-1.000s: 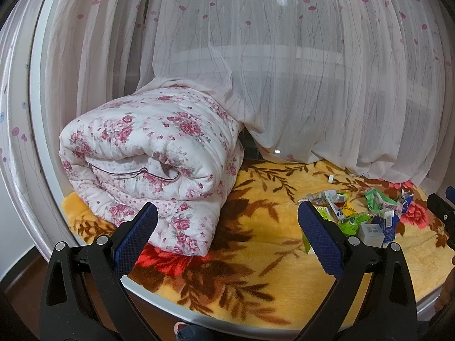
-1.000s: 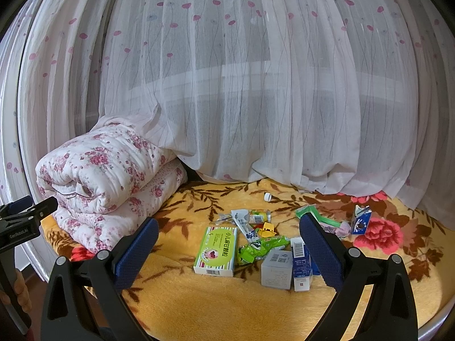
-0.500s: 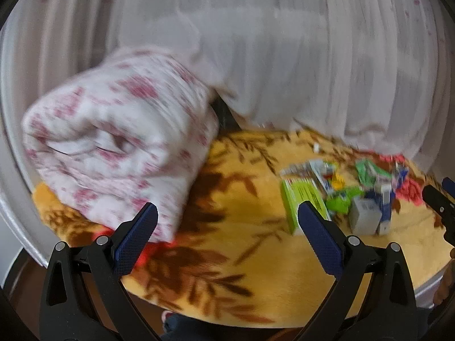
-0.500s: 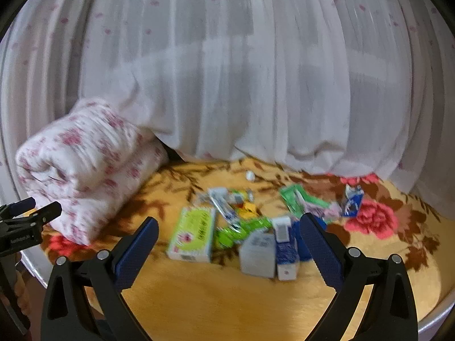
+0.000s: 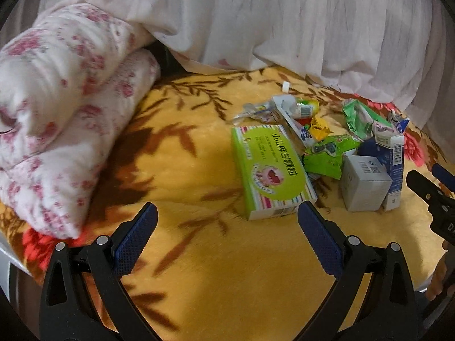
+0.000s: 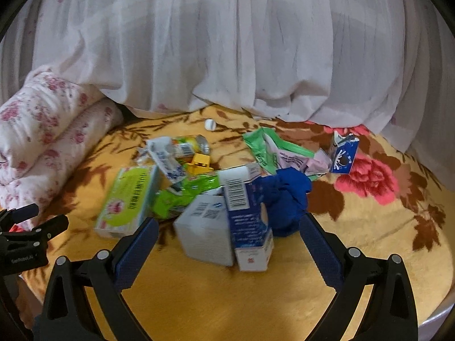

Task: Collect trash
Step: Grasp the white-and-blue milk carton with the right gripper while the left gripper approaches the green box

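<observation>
Two near, downward-angled wrist views, both on the trash pile (image 5: pixel 318 147) (image 6: pixel 216 187).

A green medicine box (image 5: pixel 271 170) is seen lying flat just ahead of the left gripper's right finger (image 5: pixel 317 237). A white carton (image 6: pixel 206 228) and a blue-and-white carton (image 6: pixel 247 218) are found side by side, touching, between and just beyond the right gripper's fingers (image 6: pixel 136 251). Behind them, a crumpled blue bag (image 6: pixel 287 200), green wrappers (image 6: pixel 184 191), a small can (image 6: pixel 190 145) on its side and a torn blue packet (image 6: pixel 344 157) are scattered farther out.
</observation>
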A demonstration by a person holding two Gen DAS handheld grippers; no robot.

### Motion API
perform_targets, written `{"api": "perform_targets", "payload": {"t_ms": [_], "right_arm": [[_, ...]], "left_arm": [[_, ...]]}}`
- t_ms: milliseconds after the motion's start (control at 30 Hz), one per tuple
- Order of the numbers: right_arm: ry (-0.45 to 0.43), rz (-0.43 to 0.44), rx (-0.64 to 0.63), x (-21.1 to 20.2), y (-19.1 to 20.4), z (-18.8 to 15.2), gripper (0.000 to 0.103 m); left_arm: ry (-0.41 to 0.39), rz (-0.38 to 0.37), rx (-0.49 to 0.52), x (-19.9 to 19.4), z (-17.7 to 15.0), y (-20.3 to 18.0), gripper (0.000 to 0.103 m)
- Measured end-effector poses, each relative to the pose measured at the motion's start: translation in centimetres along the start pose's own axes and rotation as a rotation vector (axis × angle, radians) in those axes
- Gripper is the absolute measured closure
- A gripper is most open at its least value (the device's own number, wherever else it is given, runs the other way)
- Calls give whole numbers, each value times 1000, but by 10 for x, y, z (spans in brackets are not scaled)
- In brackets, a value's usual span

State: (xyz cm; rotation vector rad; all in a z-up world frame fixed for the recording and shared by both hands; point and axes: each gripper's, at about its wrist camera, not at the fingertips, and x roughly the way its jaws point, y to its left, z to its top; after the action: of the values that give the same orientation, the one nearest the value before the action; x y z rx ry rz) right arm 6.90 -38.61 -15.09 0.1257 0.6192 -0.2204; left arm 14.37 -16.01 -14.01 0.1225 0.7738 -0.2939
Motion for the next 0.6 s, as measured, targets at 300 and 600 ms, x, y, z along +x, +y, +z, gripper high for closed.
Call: {"api": "perform_targets", "payload": {"t_ms": [300,600], "right_arm": [[30,-44,-2,51,-9,17,5],[77,-34,11,83,-14,20,59]], "left_arm": [[36,-12,11,34,10,-9,7],[48,-20,19,47,16,-15,7]]}}
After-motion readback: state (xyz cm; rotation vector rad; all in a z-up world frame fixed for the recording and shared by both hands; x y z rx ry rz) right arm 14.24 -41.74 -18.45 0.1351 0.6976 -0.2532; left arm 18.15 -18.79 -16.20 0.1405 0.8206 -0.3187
